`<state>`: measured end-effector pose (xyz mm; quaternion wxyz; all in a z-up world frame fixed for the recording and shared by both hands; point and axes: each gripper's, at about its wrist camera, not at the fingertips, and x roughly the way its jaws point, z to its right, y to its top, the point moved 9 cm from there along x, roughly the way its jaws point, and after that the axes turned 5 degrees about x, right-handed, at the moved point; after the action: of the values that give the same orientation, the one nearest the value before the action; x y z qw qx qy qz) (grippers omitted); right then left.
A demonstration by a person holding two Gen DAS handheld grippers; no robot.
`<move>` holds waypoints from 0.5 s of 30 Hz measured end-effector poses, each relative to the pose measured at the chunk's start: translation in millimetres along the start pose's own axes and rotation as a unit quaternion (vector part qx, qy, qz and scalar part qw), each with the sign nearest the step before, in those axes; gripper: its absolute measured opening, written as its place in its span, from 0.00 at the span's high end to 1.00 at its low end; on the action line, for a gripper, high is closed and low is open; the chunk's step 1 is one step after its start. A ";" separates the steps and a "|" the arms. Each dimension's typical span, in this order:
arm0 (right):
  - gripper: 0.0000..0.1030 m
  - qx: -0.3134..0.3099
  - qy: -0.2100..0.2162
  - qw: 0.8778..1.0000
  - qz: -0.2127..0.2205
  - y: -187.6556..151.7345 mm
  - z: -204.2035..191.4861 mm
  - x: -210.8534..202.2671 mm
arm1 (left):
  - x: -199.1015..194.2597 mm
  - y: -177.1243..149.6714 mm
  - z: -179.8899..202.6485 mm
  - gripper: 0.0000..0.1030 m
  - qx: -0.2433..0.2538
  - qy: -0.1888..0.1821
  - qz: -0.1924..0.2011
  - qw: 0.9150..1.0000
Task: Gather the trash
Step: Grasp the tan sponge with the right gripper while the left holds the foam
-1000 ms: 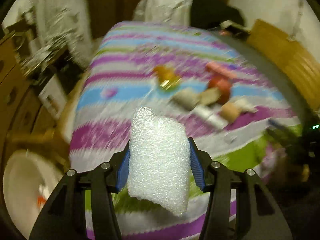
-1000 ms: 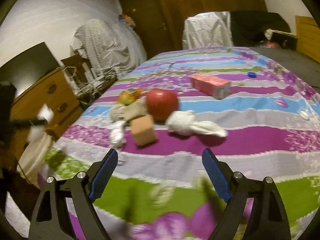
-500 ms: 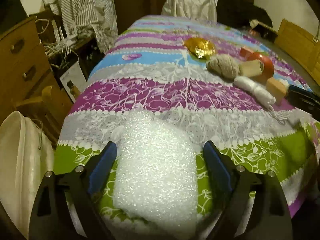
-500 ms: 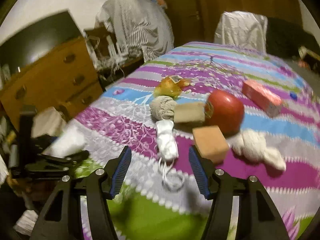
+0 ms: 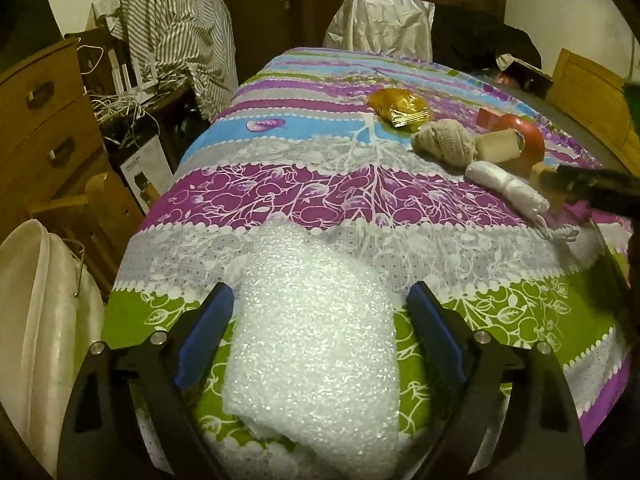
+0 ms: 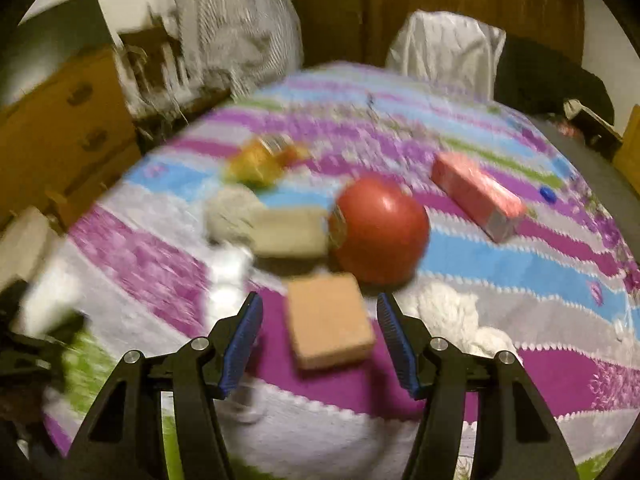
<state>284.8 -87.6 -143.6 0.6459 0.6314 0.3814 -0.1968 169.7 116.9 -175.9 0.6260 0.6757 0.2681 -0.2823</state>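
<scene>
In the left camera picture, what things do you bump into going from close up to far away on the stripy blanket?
Near to far: bubble wrap between the open tongs → white rolled bag → beige sock ball → gold snack wrapper → silvery draped cover past the blanket's far end.

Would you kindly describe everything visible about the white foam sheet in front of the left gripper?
The white foam sheet looks like soft, pebbly packing foam, folded or bunched into a rounded wad. It lies on the green stripe of the striped cloth at the near edge, between the open fingers of the left gripper. Both fingers stand slightly apart from it. Its lower end drapes past the edge.
</scene>
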 end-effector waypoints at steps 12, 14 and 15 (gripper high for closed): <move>0.61 0.079 0.132 0.985 0.075 -41.0 -24.5 -103.7 | -1.1 -0.9 -1.1 0.20 -0.001 0.011 0.008 1.000; 0.61 0.074 0.153 0.984 0.061 -63.0 -36.0 -112.3 | -0.5 -0.9 0.4 0.20 0.005 0.021 0.005 1.000; 0.61 0.073 0.160 0.983 0.057 -71.9 -41.2 -114.0 | -0.7 -0.8 0.8 0.20 0.007 0.024 0.005 1.000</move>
<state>149.8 -82.7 -103.3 0.5385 0.7210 0.4281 -0.0835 168.7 116.1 -176.0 0.6158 0.6881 0.2781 -0.2645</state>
